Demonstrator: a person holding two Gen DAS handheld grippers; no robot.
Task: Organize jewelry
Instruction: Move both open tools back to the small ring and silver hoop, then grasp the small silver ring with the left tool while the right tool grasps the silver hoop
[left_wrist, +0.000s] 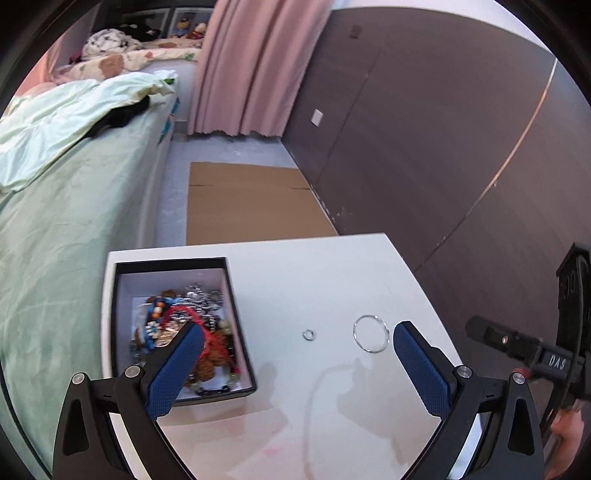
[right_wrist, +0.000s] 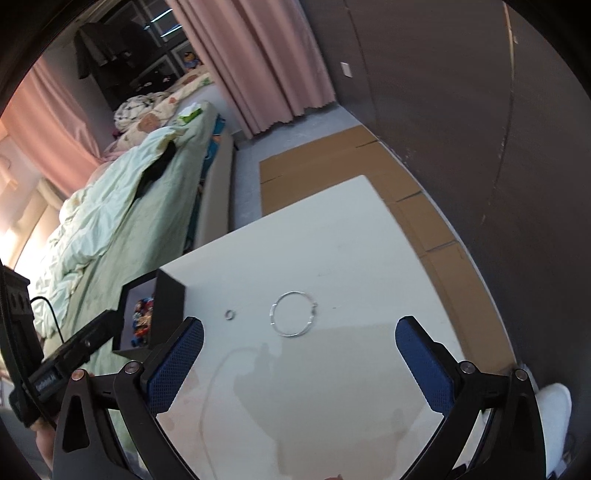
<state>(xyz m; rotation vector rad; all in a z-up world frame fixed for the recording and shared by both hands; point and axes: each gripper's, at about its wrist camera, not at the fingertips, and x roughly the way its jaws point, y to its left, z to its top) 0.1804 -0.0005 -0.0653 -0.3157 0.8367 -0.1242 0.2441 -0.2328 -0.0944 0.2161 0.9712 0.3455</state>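
White table (left_wrist: 332, 266) beside a green-covered bed (left_wrist: 55, 240); cardboard sheet (left_wrist: 251, 199) on the floor past the table's far edge.

Left gripper (left_wrist: 299, 343) angled down over the table, jaws wide, nothing between the blue pads. Left pad over the near right corner of the black box (left_wrist: 236, 314); right pad just right of the bangle.

Black box at the table's left edge, open, piled with mixed jewelry (left_wrist: 184, 321): beads, red cord, silver pieces.

Silver bangle (left_wrist: 370, 333) flat on the table, right of the box, well apart from it. Small silver ring (left_wrist: 308, 334) between box and bangle, touching neither.

Right gripper (right_wrist: 299, 339) tilted down as well, jaws at full spread, empty. Bangle (right_wrist: 294, 313) and ring (right_wrist: 231, 314) lying just beyond the fingertips, bangle roughly centred between them.

Part of a hand at the near right edge of the left view, behind the right gripper's handle.
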